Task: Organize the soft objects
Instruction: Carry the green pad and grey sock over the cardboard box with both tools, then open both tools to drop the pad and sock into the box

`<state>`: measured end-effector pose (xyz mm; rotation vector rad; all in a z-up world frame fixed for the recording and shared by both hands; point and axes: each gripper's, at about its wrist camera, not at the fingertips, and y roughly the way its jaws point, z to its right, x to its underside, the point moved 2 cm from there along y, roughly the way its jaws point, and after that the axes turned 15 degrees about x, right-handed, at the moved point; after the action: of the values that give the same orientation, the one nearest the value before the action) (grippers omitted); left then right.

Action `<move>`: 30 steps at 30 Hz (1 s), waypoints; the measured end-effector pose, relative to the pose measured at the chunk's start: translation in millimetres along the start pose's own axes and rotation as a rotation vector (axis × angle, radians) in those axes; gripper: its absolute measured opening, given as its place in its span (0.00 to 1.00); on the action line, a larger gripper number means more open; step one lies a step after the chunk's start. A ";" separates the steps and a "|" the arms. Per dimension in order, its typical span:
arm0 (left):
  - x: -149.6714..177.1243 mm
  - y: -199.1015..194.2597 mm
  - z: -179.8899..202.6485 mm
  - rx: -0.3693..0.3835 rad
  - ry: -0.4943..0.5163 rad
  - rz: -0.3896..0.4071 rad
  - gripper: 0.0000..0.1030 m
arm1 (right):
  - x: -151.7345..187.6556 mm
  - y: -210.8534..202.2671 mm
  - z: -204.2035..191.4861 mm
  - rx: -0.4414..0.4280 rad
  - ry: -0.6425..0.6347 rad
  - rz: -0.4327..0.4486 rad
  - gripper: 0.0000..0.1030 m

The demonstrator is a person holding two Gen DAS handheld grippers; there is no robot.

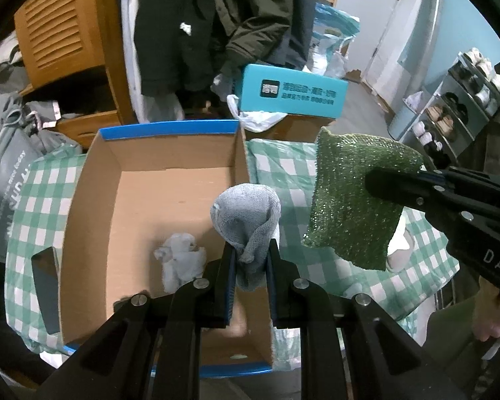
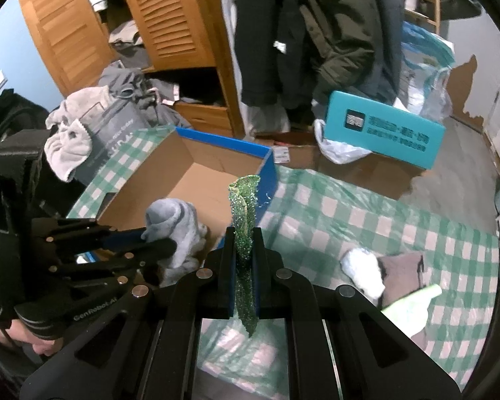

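My left gripper [image 1: 250,250] is shut on a rolled grey knitted cloth [image 1: 246,220], held above the near right corner of an open cardboard box [image 1: 93,200] with a blue rim. A crumpled white cloth [image 1: 180,260] lies on the box floor. To the right, my right gripper [image 1: 373,181] is shut on a green glittery scrub pad [image 1: 350,200], which hangs over the checked tablecloth [image 1: 283,166] just outside the box. In the right wrist view the pad [image 2: 245,206] stands edge-on between the right gripper's [image 2: 243,236] fingers, with the left gripper [image 2: 160,238] and grey cloth [image 2: 180,223] to its left.
On the green-checked cloth to the right lie a white sock [image 2: 363,270], a brown soft item [image 2: 403,270] and a pale green item [image 2: 410,303]. A dark flat object [image 1: 46,293] lies left of the box. A teal carton [image 1: 293,90], hanging coats and a wooden wardrobe [image 2: 170,16] stand behind.
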<state>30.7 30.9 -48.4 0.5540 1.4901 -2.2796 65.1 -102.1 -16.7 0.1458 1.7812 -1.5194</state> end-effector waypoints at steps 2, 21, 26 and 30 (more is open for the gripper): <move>-0.1 -2.5 -4.3 -0.002 -0.004 0.004 0.16 | -3.0 0.7 -7.1 -0.006 -0.010 0.000 0.07; 8.0 -19.7 -63.1 -0.062 -0.081 0.032 0.16 | -25.7 32.0 -65.6 -0.047 -0.081 -0.045 0.07; 12.1 -18.9 -76.3 -0.070 -0.110 0.025 0.16 | -25.7 42.6 -76.5 -0.047 -0.100 -0.067 0.07; 12.8 -18.7 -81.3 -0.075 -0.122 0.022 0.16 | -25.3 50.5 -81.0 -0.044 -0.109 -0.085 0.07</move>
<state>20.7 111.9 -70.2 0.4000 1.4959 -2.1890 71.6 -7.0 -42.3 -0.0338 1.7523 -1.5162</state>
